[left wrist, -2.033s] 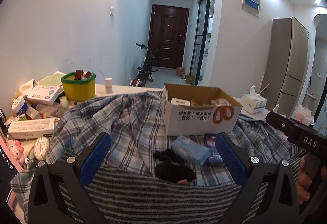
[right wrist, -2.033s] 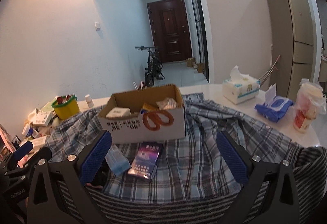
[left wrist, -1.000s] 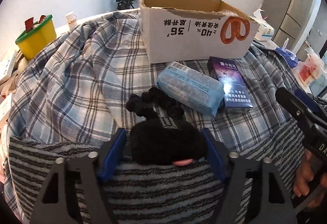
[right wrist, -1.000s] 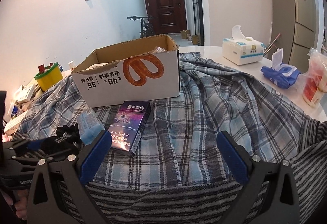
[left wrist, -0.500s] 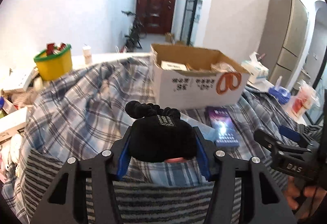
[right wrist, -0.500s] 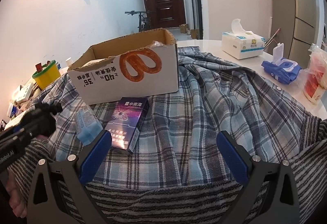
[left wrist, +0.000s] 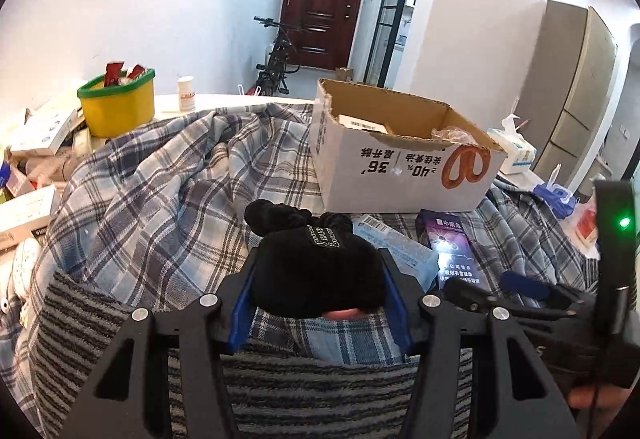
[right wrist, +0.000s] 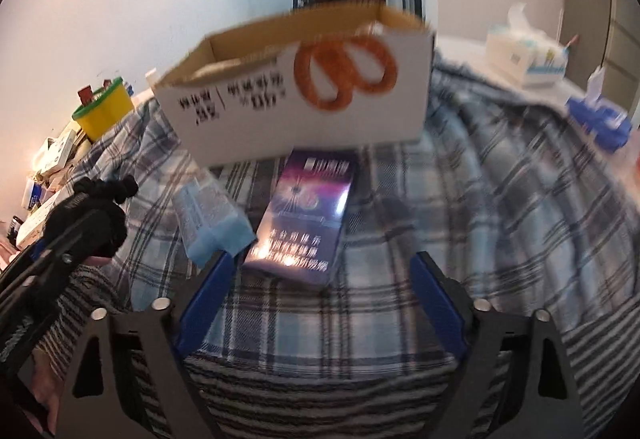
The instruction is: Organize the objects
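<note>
The dark purple rectangular carton lies lengthwise just ahead of the closing, empty right hand-held gripper; the left hand-held gripper is clamped on a black fabric bundle.

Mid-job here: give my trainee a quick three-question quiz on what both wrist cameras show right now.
1. True or false: the left hand-held gripper is clamped on the black pouch.
2. Which item lies nearest in front of the right hand-held gripper, whose jaws are closing: A) purple box, B) tissue box, C) yellow tub?
3. Fill in: the cardboard box stands on a ____ cloth.

Key: 1 true; 2 A; 3 plaid.
</note>
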`<move>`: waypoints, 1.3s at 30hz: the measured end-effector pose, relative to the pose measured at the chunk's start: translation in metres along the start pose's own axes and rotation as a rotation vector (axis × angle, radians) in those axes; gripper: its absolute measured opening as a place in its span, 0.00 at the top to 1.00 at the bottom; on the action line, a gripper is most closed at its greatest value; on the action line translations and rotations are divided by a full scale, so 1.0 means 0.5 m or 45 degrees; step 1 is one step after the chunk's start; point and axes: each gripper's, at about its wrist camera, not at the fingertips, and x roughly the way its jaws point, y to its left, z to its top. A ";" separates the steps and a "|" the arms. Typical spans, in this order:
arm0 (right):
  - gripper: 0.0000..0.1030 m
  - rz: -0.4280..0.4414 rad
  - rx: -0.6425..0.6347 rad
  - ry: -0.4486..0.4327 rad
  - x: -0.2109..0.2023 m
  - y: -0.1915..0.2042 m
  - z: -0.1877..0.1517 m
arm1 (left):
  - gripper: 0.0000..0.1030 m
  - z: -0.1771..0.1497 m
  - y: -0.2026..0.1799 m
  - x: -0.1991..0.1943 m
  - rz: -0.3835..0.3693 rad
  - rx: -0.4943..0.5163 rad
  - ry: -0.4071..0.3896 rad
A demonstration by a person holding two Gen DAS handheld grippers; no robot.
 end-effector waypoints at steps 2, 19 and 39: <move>0.17 -0.010 0.000 0.013 0.009 0.002 -0.002 | 0.45 0.001 0.008 0.002 -0.011 -0.027 0.007; 0.47 -0.054 -0.139 0.029 0.025 0.039 -0.004 | 0.44 0.000 0.002 0.004 -0.007 -0.008 0.016; 0.39 -0.111 -0.207 0.017 0.010 0.011 0.011 | 0.44 -0.002 -0.004 0.006 -0.002 0.025 0.023</move>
